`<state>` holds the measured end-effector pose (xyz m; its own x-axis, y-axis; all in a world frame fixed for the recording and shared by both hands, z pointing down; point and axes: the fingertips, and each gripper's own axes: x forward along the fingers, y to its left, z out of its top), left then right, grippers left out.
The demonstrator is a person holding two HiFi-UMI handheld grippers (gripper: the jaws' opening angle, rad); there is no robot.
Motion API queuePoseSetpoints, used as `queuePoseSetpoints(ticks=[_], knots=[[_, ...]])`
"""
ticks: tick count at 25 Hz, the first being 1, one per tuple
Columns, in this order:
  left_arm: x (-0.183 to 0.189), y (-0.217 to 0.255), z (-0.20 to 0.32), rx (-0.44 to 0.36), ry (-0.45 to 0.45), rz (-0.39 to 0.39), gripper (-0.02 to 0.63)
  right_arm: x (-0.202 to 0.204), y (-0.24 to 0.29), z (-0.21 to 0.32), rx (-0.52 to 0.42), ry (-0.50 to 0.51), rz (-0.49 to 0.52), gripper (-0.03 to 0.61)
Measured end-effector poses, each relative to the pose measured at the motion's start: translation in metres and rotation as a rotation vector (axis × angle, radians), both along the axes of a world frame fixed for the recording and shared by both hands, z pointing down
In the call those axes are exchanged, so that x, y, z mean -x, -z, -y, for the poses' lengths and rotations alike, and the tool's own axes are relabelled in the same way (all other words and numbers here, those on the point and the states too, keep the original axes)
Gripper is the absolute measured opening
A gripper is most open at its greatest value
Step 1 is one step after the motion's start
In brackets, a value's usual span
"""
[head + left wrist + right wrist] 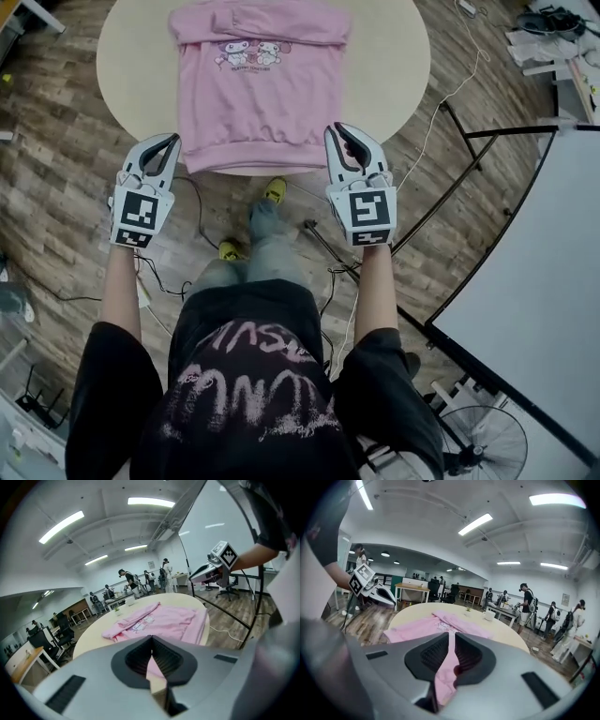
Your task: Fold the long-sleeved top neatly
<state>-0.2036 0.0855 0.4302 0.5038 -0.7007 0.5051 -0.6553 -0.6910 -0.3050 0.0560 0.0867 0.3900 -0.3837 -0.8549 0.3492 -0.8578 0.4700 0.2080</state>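
**Evidently both tongs hover empty at the hem, ready for the next fold**

The pink top (258, 84) lies flat on the round table (131, 66), print up. Its hem droops just over the table's near edge, and its sleeves appear to be drawn in across the shoulders at the far end. That layout suggests the sleeve folds are done and the body fold, hem toward collar, is what remains.

The left gripper (173, 139) hangs off the table's near edge beside the hem's left corner, jaws pressed together on nothing. The right gripper (339, 129) mirrors it at the hem's right corner. Its jaws stand a narrow slit apart, and only the distant cloth shows through the gap. Holding one at each corner makes sense, since both corners could then be pinched and carried across the table together so the fold stays square.

Nothing on the table lies between the grippers and the hem. A white cup (489, 615) stands near the table's far side, beyond the collar and clear of the fold. To the right of the table, a black frame (469, 136) and a white cable (450, 94) crowd the floor. They are close to the right elbow's side, though off the cloth's path.
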Motion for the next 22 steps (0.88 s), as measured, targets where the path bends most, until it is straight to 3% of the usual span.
queuePoseSetpoints(ticks=[5,11,13,18,22], knots=[[-0.002,-0.017,-0.045,0.006,-0.093,0.11,0.016,0.009,-0.018,-0.062,0.059,0.045,-0.078,0.128],[-0.011,-0.037,-0.073,0.08,-0.188,0.164,0.137,0.004,-0.075,-0.104,0.229,0.131,-0.259,0.206],[-0.011,-0.049,-0.074,0.103,-0.208,0.198,0.15,0.002,-0.091,-0.105,0.273,0.16,-0.296,0.242],[-0.015,-0.083,-0.067,0.121,-0.245,0.335,0.162,-0.004,-0.131,-0.088,0.28,0.236,-0.457,0.249],[-0.022,-0.104,-0.059,0.136,-0.247,0.382,0.17,-0.002,-0.154,-0.071,0.289,0.292,-0.501,0.253]])
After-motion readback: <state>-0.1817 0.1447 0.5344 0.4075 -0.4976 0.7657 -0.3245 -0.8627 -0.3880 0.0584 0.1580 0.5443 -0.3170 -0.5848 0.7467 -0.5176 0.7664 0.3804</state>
